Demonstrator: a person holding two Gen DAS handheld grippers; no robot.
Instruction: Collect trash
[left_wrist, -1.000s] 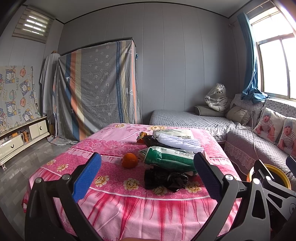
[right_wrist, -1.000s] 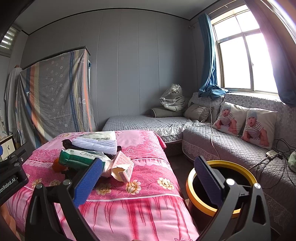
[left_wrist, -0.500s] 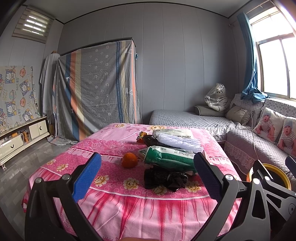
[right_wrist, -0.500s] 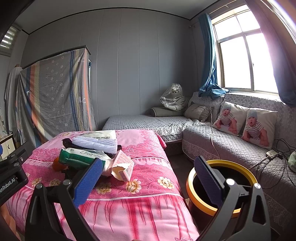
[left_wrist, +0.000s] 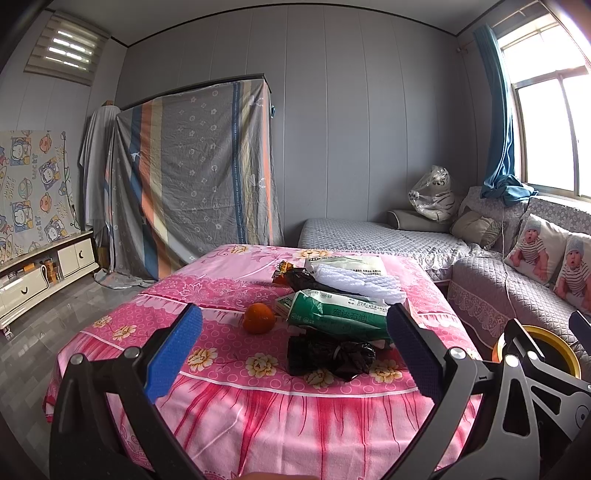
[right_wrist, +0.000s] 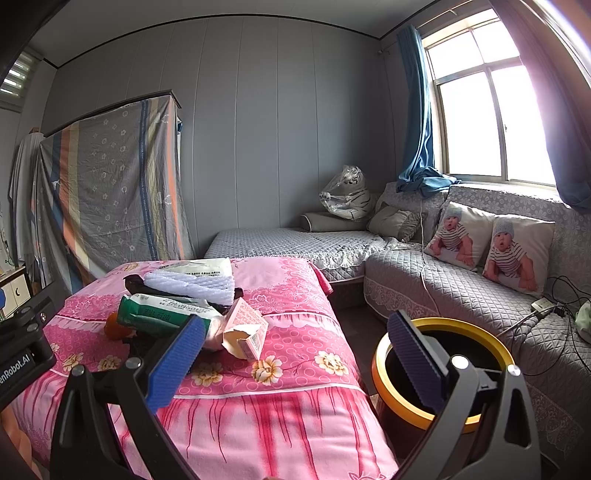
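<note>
Trash lies on a table under a pink flowered cloth (left_wrist: 229, 398): a crumpled black bag (left_wrist: 328, 356), a green and white packet (left_wrist: 336, 314), a white padded sheet (left_wrist: 358, 282), an orange (left_wrist: 258, 317) and a small snack wrapper (left_wrist: 282, 267). In the right wrist view an opened pink carton (right_wrist: 245, 328) lies near the table's right side. A black bin with a yellow rim (right_wrist: 439, 369) stands on the floor to the right of the table. My left gripper (left_wrist: 293, 349) is open, short of the black bag. My right gripper (right_wrist: 295, 354) is open and empty above the table's near right corner.
A grey quilted sofa (right_wrist: 461, 291) with baby-print cushions (right_wrist: 491, 245) runs along the right wall, with cables and a power strip (right_wrist: 543, 306) on it. A fabric-covered wardrobe (left_wrist: 192, 177) stands at the back left, a low white cabinet (left_wrist: 40, 273) at the far left.
</note>
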